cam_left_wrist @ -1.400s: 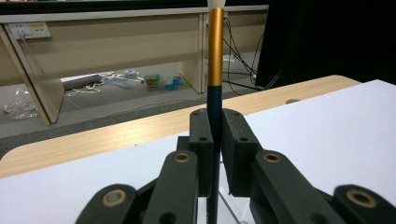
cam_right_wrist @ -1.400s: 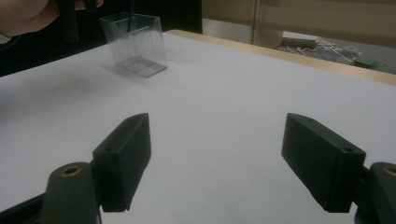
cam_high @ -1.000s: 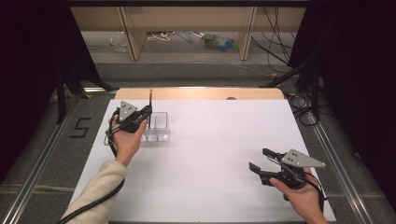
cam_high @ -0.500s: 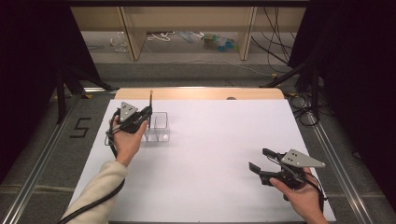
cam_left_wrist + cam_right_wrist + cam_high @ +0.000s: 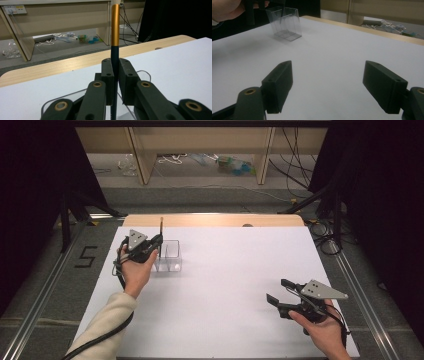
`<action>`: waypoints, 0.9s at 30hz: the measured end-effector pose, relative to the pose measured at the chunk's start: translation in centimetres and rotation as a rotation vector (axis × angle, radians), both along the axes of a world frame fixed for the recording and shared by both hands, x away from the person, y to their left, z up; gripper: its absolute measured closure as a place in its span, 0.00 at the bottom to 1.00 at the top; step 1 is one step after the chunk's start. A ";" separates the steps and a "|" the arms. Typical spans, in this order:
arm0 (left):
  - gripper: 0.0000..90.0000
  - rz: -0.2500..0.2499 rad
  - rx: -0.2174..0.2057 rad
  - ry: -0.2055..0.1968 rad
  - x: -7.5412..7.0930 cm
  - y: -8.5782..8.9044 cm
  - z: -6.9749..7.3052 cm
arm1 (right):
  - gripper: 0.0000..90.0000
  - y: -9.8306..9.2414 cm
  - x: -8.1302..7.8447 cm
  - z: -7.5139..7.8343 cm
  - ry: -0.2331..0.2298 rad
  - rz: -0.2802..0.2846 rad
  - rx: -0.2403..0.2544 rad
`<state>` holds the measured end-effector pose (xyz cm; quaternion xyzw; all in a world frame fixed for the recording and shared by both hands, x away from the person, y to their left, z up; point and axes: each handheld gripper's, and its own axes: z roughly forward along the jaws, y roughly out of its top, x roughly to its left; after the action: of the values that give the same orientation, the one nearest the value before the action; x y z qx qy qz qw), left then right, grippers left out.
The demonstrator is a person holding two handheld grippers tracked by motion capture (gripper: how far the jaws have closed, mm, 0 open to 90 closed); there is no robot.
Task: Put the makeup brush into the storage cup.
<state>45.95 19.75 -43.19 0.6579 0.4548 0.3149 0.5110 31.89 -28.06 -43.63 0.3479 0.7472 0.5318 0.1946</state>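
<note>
My left gripper (image 5: 158,241) (image 5: 114,68) is shut on a thin pen with a dark barrel and a gold upper part (image 5: 115,27) (image 5: 161,224). It holds the pen upright over the left side of a clear plastic box (image 5: 169,256) (image 5: 284,23) at the table's left. The pen's lower end reaches down into the box. My right gripper (image 5: 280,290) (image 5: 329,82) hovers low over the white table at the near right, open, with nothing between its fingers.
A white sheet (image 5: 230,270) covers the table, with a wooden strip (image 5: 215,220) along its far edge. Beyond it stand wooden shelf legs with cables and litter on the floor (image 5: 227,162). Dark curtains hang on both sides.
</note>
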 end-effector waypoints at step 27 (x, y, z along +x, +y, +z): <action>0.39 -0.043 -0.029 0.035 -0.9 0.6 1.4 | 0.28 -0.1 0.0 0.0 0.003 0.002 -0.003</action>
<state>45.06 20.33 -41.83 0.6654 0.4542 0.2855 0.5190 31.91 -28.11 -43.60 0.3477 0.7487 0.5302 0.1934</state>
